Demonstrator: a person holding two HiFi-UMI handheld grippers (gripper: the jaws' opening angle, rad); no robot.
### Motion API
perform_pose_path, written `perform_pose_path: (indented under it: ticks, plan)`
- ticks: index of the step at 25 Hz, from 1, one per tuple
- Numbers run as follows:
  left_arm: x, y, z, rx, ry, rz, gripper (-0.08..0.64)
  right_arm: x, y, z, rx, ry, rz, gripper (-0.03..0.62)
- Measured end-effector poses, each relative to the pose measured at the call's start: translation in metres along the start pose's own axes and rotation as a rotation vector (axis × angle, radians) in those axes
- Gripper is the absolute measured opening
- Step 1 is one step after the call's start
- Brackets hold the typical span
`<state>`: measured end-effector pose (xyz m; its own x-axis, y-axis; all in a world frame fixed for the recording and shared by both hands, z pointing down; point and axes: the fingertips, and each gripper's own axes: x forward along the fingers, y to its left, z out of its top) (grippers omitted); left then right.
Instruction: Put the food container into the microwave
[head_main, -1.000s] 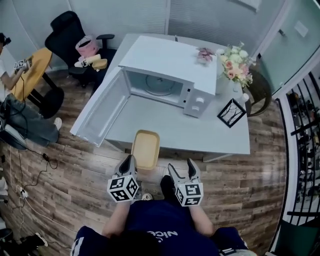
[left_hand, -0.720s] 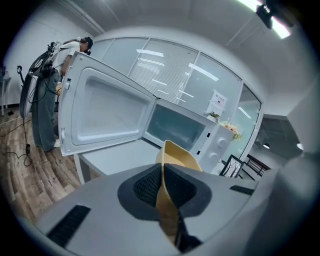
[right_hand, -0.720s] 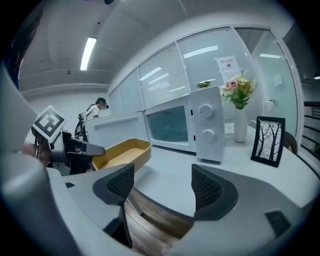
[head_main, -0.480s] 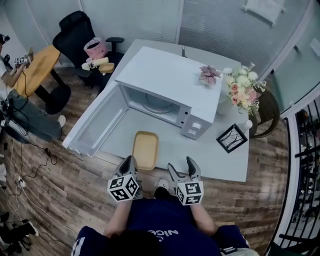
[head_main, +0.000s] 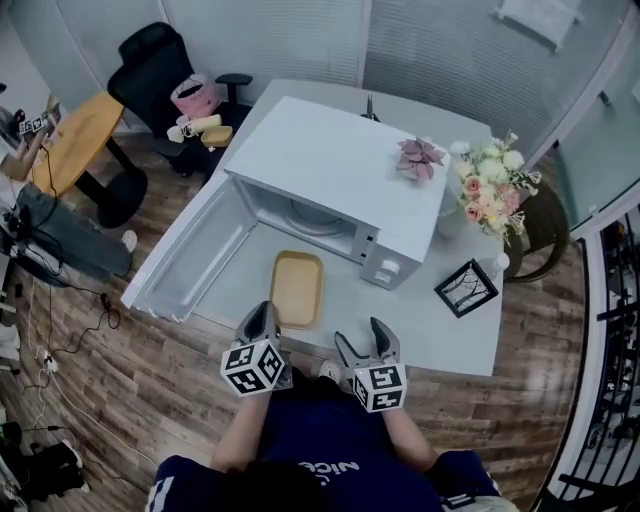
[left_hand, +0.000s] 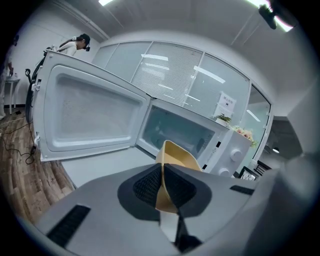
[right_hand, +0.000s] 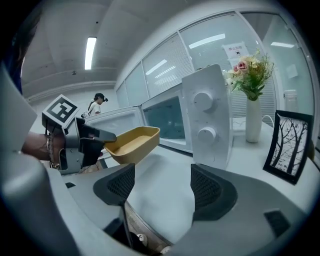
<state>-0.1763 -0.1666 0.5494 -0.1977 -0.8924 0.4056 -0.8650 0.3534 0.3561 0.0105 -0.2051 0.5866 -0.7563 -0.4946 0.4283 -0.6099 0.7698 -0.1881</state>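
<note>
A tan rectangular food container (head_main: 297, 288) hangs level above the table in front of the white microwave (head_main: 338, 180), whose door (head_main: 190, 258) stands swung open to the left. My left gripper (head_main: 262, 327) is shut on the container's near rim (left_hand: 167, 186), and the container (right_hand: 133, 143) shows empty in the right gripper view. My right gripper (head_main: 364, 344) is open with nothing between its fingers, just right of the left one at the table's near edge. The microwave cavity (left_hand: 177, 131) with its glass plate lies straight ahead of the container.
On the white table (head_main: 450, 340) stand a vase of flowers (head_main: 492, 187), a framed picture (head_main: 466, 288) and a small pink plant (head_main: 420, 157) on the microwave top. A black office chair (head_main: 160, 70) and a wooden desk (head_main: 72, 135) stand at far left, where a person sits.
The container, held by my left gripper, has come forward over the table toward the microwave opening. The right gripper stays beside it, open.
</note>
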Motion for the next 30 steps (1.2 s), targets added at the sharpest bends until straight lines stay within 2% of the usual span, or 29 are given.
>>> perform_pose_path:
  ticks: [10,13,18,23,30]
  plan:
    - [0.039,0.015,0.024,-0.019,0.025,-0.014,0.02,0.02,0.006,-0.002,0.032,0.053,-0.012,0.324]
    - [0.054,0.016,0.038,-0.027,0.023,-0.027,0.02,0.026,0.006,0.007,0.035,0.045,-0.026,0.321]
    - [0.074,0.01,0.057,-0.049,0.015,-0.066,0.02,0.034,0.006,0.023,0.094,0.008,-0.029,0.319]
    - [0.097,0.005,0.068,-0.049,0.018,-0.088,0.02,0.04,0.002,0.025,0.096,0.01,-0.049,0.321]
    - [0.125,-0.004,0.078,-0.016,0.025,-0.135,0.02,0.04,-0.018,0.031,0.114,-0.006,-0.141,0.321]
